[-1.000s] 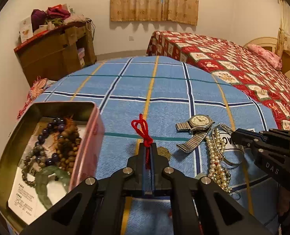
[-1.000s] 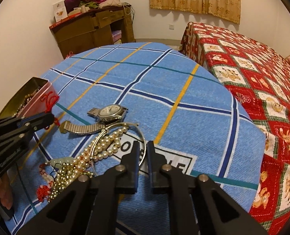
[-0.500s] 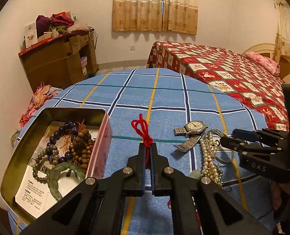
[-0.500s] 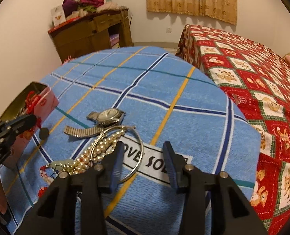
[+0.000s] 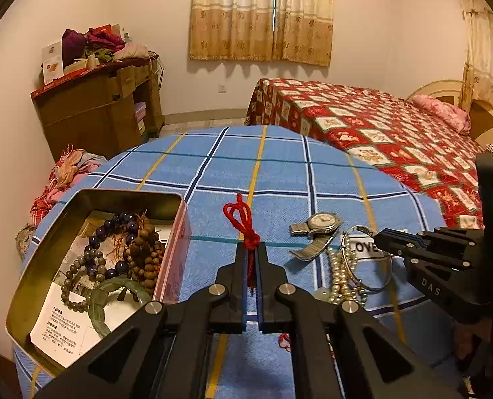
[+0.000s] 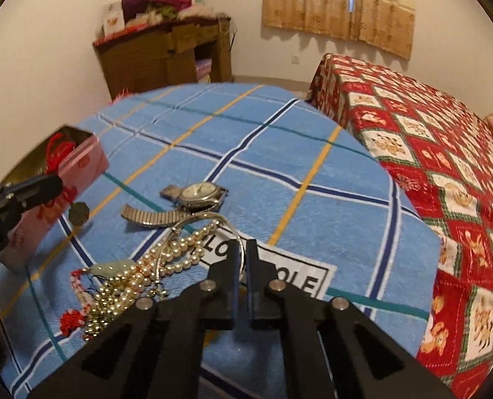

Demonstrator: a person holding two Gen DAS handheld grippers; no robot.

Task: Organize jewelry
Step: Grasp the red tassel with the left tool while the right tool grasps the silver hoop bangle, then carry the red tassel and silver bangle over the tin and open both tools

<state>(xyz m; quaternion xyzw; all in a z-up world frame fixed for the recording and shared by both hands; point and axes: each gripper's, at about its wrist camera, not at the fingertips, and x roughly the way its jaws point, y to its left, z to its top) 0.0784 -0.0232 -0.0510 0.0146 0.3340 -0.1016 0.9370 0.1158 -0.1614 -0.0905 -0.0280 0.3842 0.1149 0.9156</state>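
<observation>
Since half a second ago your right gripper (image 6: 243,249) has closed its jaws onto the silver bangle (image 6: 236,229) beside the pearls (image 6: 166,259). Your left gripper (image 5: 252,252) pinches the red cord (image 5: 241,221), raised beside the tin (image 5: 176,219). Watch (image 5: 321,222): on cloth.

1. The red cord (image 5: 243,229) goes down between the left gripper (image 5: 252,259) fingers, so its lower part is hidden.
2. The right wrist view is blurry.
3. The silver bangle (image 6: 213,232) near rim hides behind the right gripper (image 6: 243,259).
</observation>
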